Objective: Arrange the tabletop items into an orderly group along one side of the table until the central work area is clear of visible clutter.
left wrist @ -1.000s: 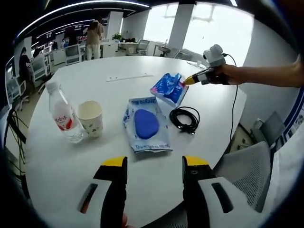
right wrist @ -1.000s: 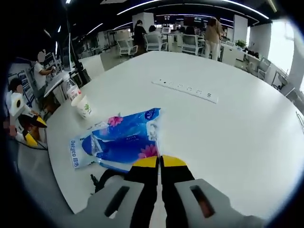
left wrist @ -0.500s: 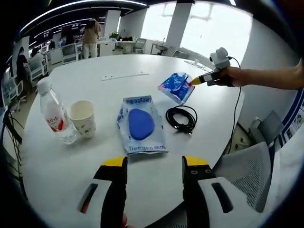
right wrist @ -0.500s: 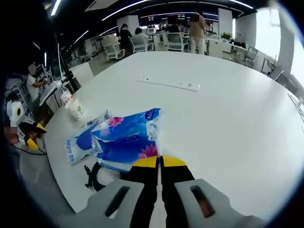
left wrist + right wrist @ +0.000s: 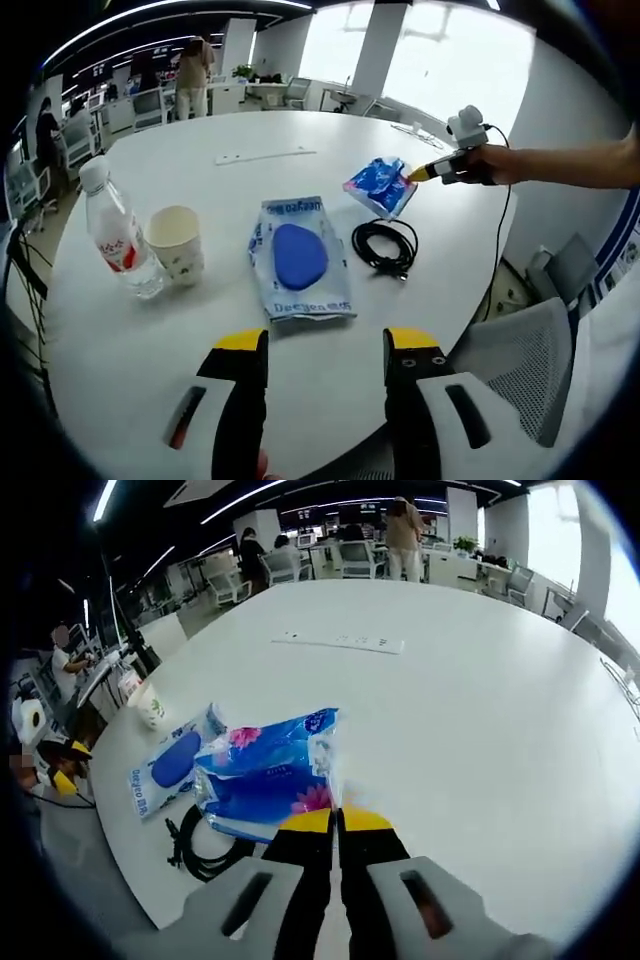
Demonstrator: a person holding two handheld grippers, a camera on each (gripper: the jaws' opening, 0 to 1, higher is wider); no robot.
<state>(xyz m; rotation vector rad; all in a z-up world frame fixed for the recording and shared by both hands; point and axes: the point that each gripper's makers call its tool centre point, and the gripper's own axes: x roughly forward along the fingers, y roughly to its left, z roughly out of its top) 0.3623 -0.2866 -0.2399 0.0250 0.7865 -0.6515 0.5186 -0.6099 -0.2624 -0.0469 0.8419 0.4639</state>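
**R claw carrying tissue pack – place it w/ the group**

R gripper (image 5: pixel 335 820) jaws pinched on edge of blue tissue pack (image 5: pixel 268 772), pack lifted off the table (image 5: pixel 480 710). L gripper (image 5: pixel 325 345) jaws wide, nothing in them, at near edge.

Tip: grip is on the edge only, so go slow, set pack flat beside wipes pouch (image 5: pixel 298 258), toward bottle (image 5: pixel 115 232) + cup (image 5: pixel 176 240). Avoid snagging black cable (image 5: pixel 385 245).

Unclear: how much of pack is between the jaws; pouch print too small to read.
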